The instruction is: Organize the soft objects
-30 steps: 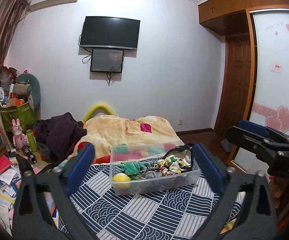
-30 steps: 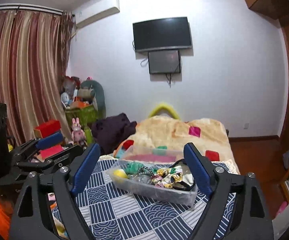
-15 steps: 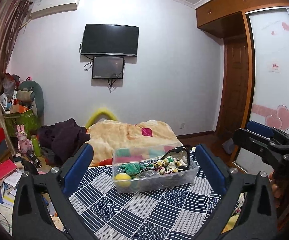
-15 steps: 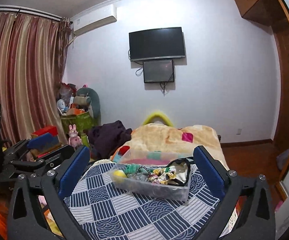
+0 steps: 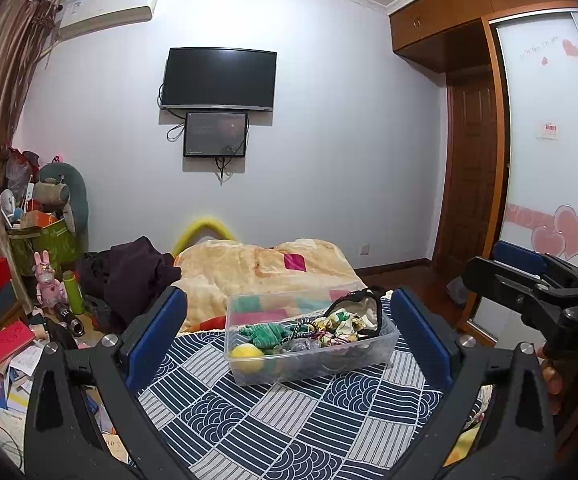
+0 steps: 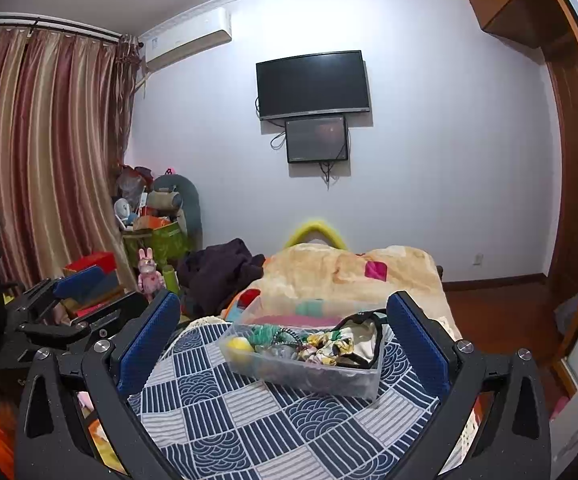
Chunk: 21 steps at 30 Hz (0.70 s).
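Since a second ago both views have tilted up and drawn back a little: the clear plastic bin [image 5: 311, 344] now sits lower in each view, with more wall and ceiling above it, so both tools have been raised, not lowered toward the work. My reading: no pick has started; this looks like a pause or a repositioning before the first reach. The bin rests on the blue-and-white patterned cloth [image 5: 289, 412], upright, its contents heaped inside: a yellow ball [image 5: 245, 354] at the near left corner, a green knit piece [image 5: 265, 333] just behind it, a floral fabric bundle [image 5: 341, 326] to the right, and a black-edged pouch [image 6: 359, 334] leaning against the right wall. The left gripper [image 5: 289, 336] is spread wide, empty, with the bin framed between its blue pads, ahead of the tips and touching neither. The right gripper [image 6: 285, 338] is likewise spread and empty, the bin between its pads but clearly forward of them. Each tool shows at the edge of the other's view, well apart. Beyond the bin lies a beige blanket [image 5: 261, 268]; a dark garment heap [image 5: 129, 272] lies to its left.
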Motion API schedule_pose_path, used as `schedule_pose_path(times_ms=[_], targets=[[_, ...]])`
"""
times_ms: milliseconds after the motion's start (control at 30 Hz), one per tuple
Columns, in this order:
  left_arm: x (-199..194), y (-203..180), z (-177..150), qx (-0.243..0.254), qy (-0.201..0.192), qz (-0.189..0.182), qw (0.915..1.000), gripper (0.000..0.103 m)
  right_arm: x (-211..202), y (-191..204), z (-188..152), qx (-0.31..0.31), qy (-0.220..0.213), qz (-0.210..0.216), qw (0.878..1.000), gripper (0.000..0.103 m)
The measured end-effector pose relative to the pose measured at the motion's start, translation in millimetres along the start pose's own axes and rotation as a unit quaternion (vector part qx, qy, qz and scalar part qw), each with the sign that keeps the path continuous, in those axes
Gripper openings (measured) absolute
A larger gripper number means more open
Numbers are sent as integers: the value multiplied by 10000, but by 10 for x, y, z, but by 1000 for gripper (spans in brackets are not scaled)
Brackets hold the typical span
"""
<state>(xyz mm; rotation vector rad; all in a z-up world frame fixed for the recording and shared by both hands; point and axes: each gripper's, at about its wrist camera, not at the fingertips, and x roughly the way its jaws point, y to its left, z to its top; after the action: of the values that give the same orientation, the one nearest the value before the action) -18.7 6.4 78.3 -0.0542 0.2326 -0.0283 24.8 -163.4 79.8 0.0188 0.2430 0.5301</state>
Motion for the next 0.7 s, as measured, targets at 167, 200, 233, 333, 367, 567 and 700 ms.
schedule_pose_path(times_ms=[167,200,233,333,367,567,700], targets=[[8,-3,-3,-1,10,3,10000,103,-3,14,-7,8,4,0,10000,103],[13,-8,-4,-2,15,5,10000,103,-2,14,-7,6,6,0,10000,103],[15,-11,-6,-3,18,8,10000,103,-2,13,-7,6,5,0,10000,103],[19,-14,-12,0,32,30,10000,103,0,10,-8,7,11,1,10000,103],[22,-12,-12,1,37,33,10000,103,-1,11,-6,9,10,-1,10000,103],[23,-11,-15,4,33,13,10000,103,-7,8,-10,11,7,1,10000,103],[34,-21,-31,49,19,6,10000,103,-4,12,-8,18,6,-2,10000,103]])
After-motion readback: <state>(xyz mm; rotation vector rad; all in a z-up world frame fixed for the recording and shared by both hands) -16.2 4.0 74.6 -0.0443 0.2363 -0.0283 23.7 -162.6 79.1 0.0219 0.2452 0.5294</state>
